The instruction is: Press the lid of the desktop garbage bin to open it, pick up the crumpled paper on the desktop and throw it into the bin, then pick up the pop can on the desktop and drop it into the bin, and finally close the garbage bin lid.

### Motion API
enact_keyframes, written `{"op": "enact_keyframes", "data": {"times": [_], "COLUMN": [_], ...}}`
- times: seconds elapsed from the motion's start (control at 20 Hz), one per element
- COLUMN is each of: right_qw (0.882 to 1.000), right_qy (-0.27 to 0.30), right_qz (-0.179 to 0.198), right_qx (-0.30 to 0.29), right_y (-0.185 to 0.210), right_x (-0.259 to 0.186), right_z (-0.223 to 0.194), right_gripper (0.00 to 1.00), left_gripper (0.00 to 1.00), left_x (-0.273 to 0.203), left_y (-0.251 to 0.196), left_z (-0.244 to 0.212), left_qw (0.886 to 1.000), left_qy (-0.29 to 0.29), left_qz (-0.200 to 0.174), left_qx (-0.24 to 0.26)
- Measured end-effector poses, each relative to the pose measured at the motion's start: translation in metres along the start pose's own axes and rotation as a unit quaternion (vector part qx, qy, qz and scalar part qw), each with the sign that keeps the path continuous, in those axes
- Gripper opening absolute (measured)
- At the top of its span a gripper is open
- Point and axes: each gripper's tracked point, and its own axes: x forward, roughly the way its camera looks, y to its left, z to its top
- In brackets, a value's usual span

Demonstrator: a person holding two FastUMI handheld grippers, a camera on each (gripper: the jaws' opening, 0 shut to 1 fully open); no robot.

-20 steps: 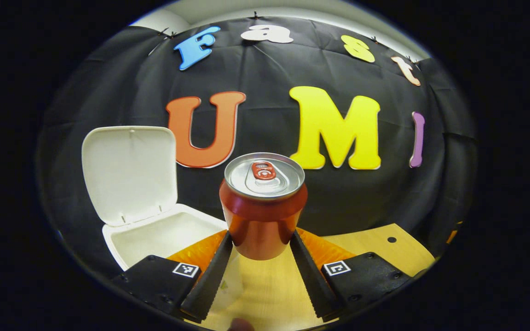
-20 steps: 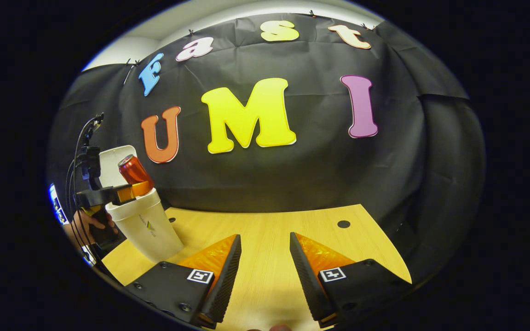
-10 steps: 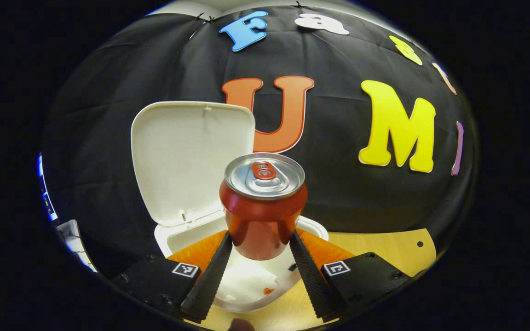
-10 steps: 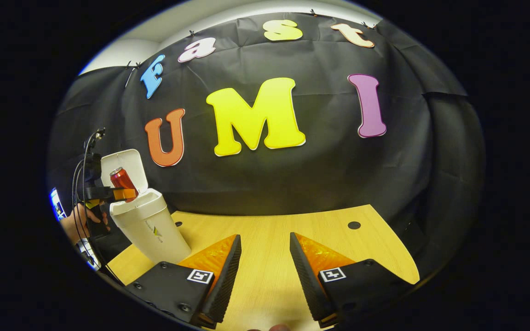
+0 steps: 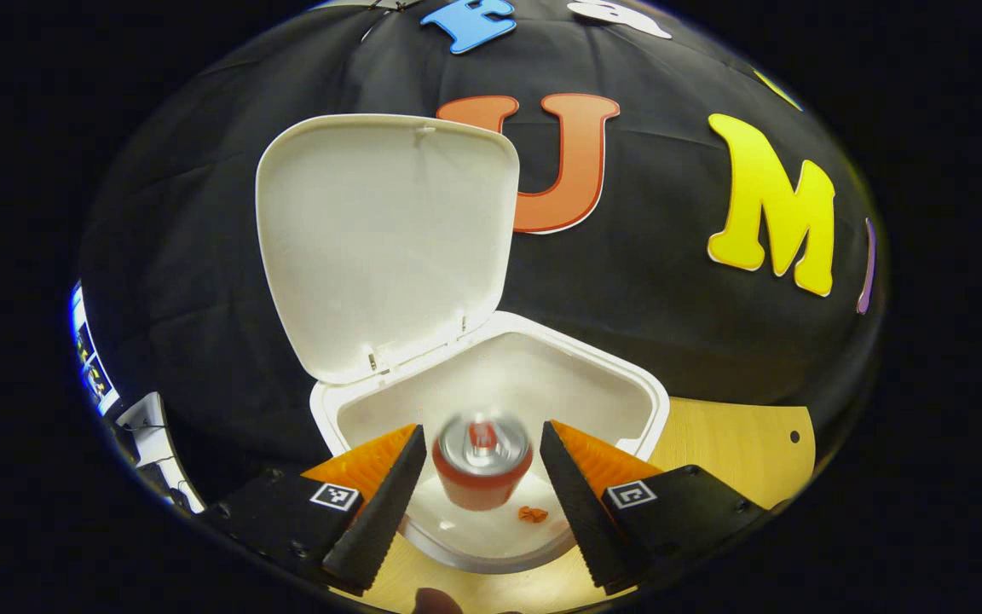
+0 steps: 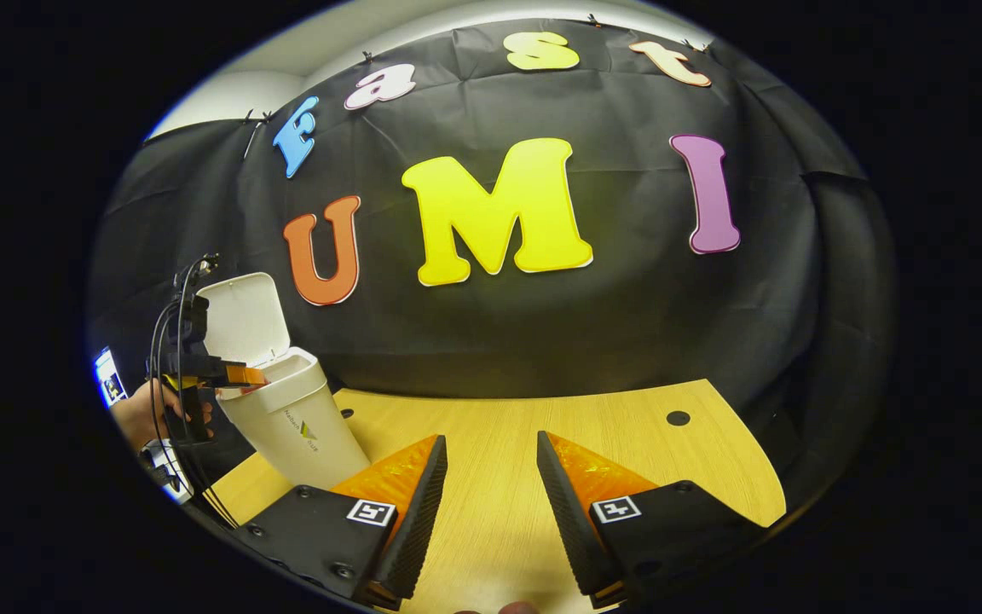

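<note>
The red pop can (image 5: 482,460) is blurred and small, upright inside the white bin (image 5: 627,384), below my left gripper's fingers and free of them. My left gripper (image 5: 481,429) stands open right over the bin's mouth. The bin's lid (image 5: 384,247) stands upright at the back. In the right gripper view the bin (image 6: 303,426) with its raised lid (image 6: 244,320) is at the far left, with the left gripper (image 6: 231,375) over its rim and a hand (image 6: 146,418) holding it. My right gripper (image 6: 491,437) is open over the table, nothing between its fingers.
The wooden table (image 6: 542,409) stretches ahead of the right gripper, with a small dark hole (image 6: 677,418) near its far right corner. A small orange speck (image 5: 532,513) lies at the bin's bottom. The black cloth wall stands close behind the bin.
My left gripper moved over the bin's mouth and opened; the can left its fingers and dropped into the bin. The right gripper barely moved.
</note>
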Motion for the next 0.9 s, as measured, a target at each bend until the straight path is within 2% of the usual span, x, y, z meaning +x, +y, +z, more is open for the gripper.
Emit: {"op": "enact_keyframes", "data": {"times": [0.2, 0.3, 0.45, 0.65, 0.9], "right_qw": [1.000, 1.000, 1.000, 1.000, 1.000], "right_qy": [0.001, -0.002, -0.007, -0.013, -0.020], "right_qz": [0.000, 0.000, -0.003, -0.009, -0.018], "right_qx": [0.004, 0.002, 0.004, 0.009, 0.006], "right_y": [-0.002, -0.005, -0.013, -0.025, -0.040], "right_x": [0.000, -0.001, -0.002, -0.001, -0.006], "right_z": [-0.002, -0.001, 0.003, 0.008, 0.016], "right_gripper": [0.69, 0.69, 0.69, 0.69, 0.69], "left_gripper": [0.92, 0.92, 0.92, 0.91, 0.90], "left_x": [-0.004, -0.011, -0.037, -0.066, -0.077], "left_y": [0.000, -0.006, -0.012, -0.024, -0.012], "left_z": [0.008, 0.029, 0.074, 0.148, 0.224], "left_qw": [1.000, 0.999, 0.994, 0.982, 0.967], "left_qy": [-0.006, -0.037, -0.104, -0.184, -0.238], "left_qz": [0.010, 0.007, 0.020, 0.047, 0.089], "left_qx": [0.004, 0.010, 0.016, -0.003, -0.034]}}
